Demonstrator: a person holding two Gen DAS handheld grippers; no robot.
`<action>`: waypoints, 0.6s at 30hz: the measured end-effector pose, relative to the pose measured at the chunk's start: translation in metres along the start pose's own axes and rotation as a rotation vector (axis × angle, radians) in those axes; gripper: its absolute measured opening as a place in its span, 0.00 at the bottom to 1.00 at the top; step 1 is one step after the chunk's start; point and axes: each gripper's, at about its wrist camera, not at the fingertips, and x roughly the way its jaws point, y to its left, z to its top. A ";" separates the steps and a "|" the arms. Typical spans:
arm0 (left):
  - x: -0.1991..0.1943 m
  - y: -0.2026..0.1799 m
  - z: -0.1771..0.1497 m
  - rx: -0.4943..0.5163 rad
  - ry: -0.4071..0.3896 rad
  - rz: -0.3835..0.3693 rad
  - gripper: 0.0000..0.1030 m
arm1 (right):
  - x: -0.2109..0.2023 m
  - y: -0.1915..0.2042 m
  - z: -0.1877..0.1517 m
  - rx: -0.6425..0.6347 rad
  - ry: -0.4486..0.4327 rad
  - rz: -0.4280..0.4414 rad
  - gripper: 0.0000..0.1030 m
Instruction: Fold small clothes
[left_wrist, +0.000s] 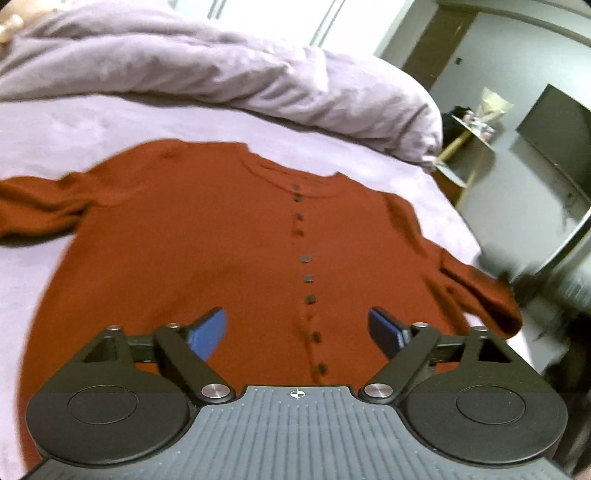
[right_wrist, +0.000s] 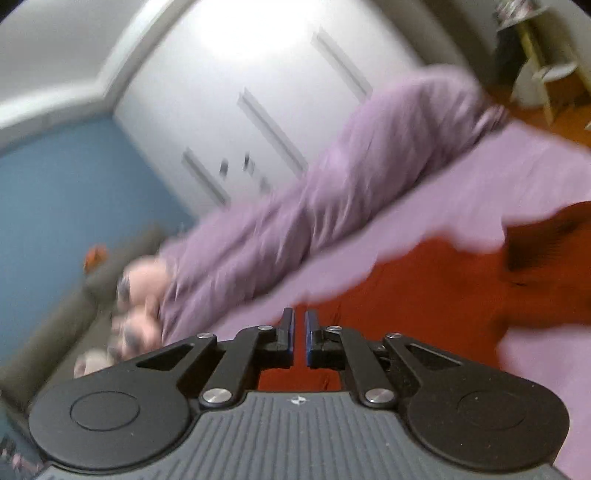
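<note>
A rust-red buttoned top (left_wrist: 207, 236) lies spread flat, front up, on the lilac bed sheet (left_wrist: 55, 133), with both sleeves out to the sides. My left gripper (left_wrist: 297, 330) is open and empty, hovering over the lower middle of the top beside its button row. In the blurred right wrist view, my right gripper (right_wrist: 299, 328) has its fingers nearly together with a thin gap and nothing seen between them. It is above an edge of the red top (right_wrist: 443, 295).
A rumpled lilac duvet (left_wrist: 221, 70) lies along the far side of the bed, also in the right wrist view (right_wrist: 332, 192). The bed's right edge drops to a floor with a small side table (left_wrist: 469, 147) and a dark TV (left_wrist: 554, 129). White wardrobe doors (right_wrist: 258, 92) stand behind.
</note>
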 end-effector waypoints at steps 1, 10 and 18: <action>0.008 0.001 0.004 -0.015 0.019 -0.023 0.84 | 0.004 -0.004 -0.009 0.020 0.014 -0.029 0.05; 0.030 0.012 -0.014 -0.094 0.083 -0.042 0.84 | -0.051 -0.157 -0.007 0.603 -0.255 -0.273 0.44; 0.033 0.016 -0.029 -0.137 0.113 0.008 0.85 | -0.057 -0.209 0.016 0.790 -0.340 -0.257 0.45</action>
